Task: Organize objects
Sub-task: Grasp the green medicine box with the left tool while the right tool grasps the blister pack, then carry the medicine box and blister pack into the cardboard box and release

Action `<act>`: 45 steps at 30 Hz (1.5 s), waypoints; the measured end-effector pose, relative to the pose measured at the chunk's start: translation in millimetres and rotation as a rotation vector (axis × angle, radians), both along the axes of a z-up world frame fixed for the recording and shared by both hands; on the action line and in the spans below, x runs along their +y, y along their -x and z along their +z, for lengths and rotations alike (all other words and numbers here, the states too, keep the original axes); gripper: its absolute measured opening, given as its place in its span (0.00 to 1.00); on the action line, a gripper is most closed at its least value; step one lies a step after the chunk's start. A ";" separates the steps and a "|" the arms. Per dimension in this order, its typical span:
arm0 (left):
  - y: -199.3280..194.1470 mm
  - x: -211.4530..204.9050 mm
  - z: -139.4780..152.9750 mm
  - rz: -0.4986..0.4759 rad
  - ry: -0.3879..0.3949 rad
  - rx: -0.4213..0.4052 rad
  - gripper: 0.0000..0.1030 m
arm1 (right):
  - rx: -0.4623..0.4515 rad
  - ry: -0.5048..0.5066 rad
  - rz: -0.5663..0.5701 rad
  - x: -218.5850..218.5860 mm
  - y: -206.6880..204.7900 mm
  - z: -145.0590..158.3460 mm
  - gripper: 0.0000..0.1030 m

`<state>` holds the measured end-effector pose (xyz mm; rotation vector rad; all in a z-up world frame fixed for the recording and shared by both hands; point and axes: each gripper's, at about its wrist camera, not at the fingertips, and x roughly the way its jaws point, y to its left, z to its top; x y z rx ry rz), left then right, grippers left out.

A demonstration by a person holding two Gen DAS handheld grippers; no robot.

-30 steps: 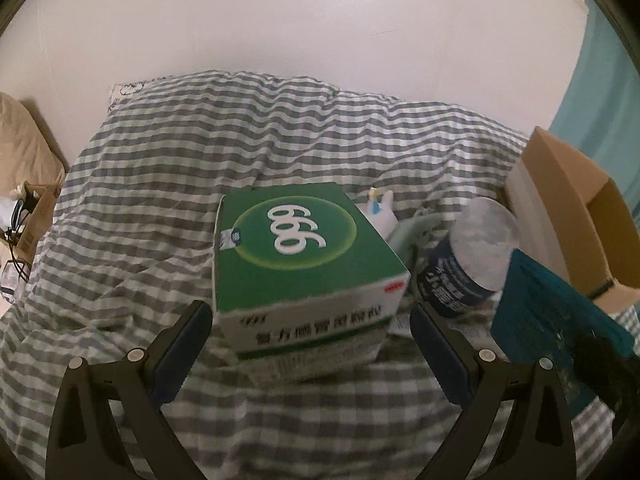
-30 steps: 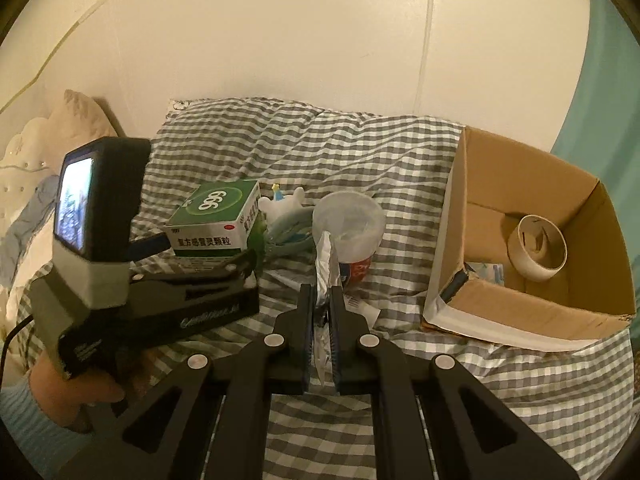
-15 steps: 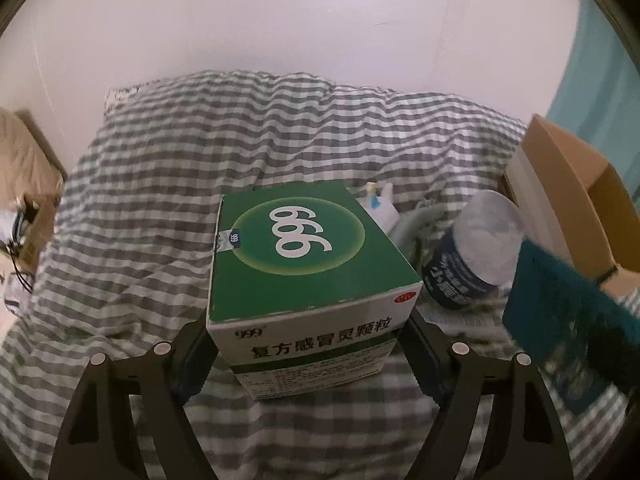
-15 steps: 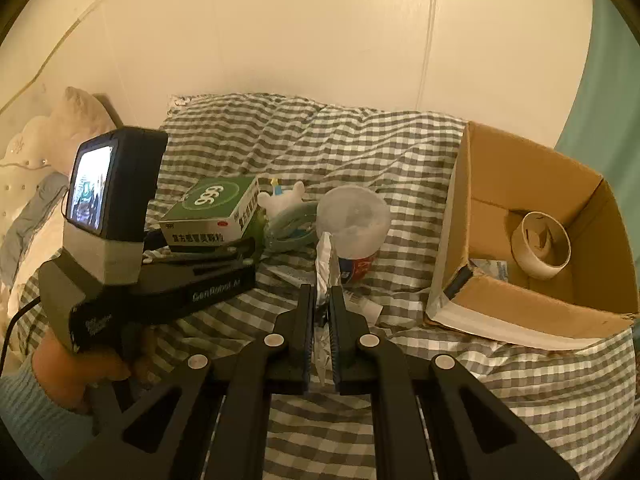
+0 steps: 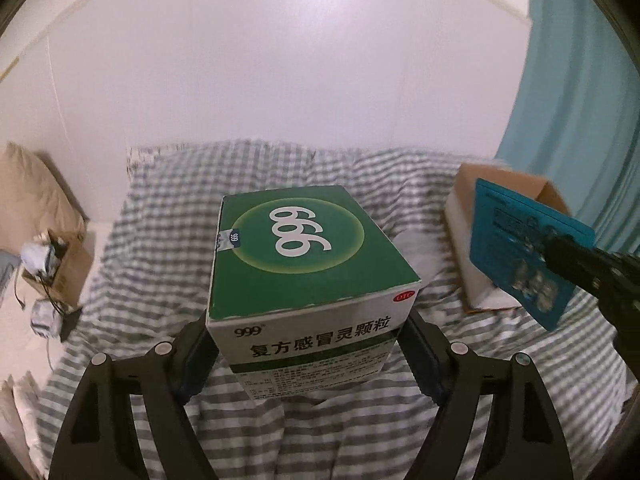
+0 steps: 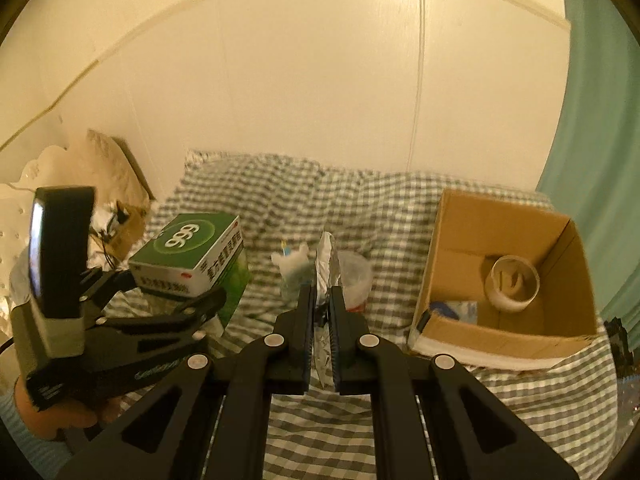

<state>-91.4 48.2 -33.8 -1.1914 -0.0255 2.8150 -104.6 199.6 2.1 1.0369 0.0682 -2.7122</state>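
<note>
Left wrist view: the left gripper [image 5: 308, 356] had just closed its jaws onto the green box [image 5: 308, 276] and held it above the bed [image 5: 160, 216]. The carton [image 5: 516, 184] waited at right.

Right wrist view: the right gripper [image 6: 320, 312] was clamped tight on a blister pack [image 6: 326, 256]. A tape roll [image 6: 514, 282] already lay in the carton; a cup [image 6: 354, 276] and a toy [image 6: 294, 262] remained on the bed.

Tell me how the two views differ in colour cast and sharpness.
Left wrist view: cool, whitish light, green box sharp, blue blister pack and bedspread blurred. Right wrist view: warm yellow cast, softer overall, cardboard box fairly clear; both bend straight lines.
</note>
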 end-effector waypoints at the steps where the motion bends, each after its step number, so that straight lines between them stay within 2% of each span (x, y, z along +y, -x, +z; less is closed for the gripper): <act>1: -3.5 1.5 9.6 -0.007 0.000 0.016 0.80 | 0.008 0.003 0.000 1.3 -1.3 4.8 0.06; 5: -13.1 16.6 49.4 -0.047 -0.018 0.085 0.80 | 0.059 0.013 -0.007 12.2 -10.6 35.0 0.06; 8: -17.0 36.2 77.3 -0.087 -0.014 0.142 0.80 | 0.117 -0.044 -0.018 22.2 -16.2 63.4 0.06; 13: -12.0 78.1 113.6 -0.163 -0.042 0.201 0.80 | 0.181 -0.019 -0.059 55.8 -12.3 113.0 0.06; 18: 4.2 118.5 132.3 -0.220 -0.047 0.230 0.80 | 0.231 -0.104 -0.104 84.1 -4.1 143.7 0.06; 22: 23.1 153.7 131.9 -0.256 -0.041 0.227 0.80 | 0.237 -0.097 -0.136 110.4 5.6 148.9 0.06; 28: 53.8 185.4 106.2 -0.285 -0.030 0.185 0.80 | 0.168 -0.083 -0.173 143.2 34.8 123.5 0.06; 39: 86.9 225.8 29.6 -0.308 0.008 0.050 0.80 | -0.047 -0.038 -0.236 207.2 71.7 35.2 0.06; 45: 96.8 239.8 2.2 -0.310 0.021 0.002 0.80 | -0.101 -0.041 -0.259 230.3 77.5 1.9 0.06</act>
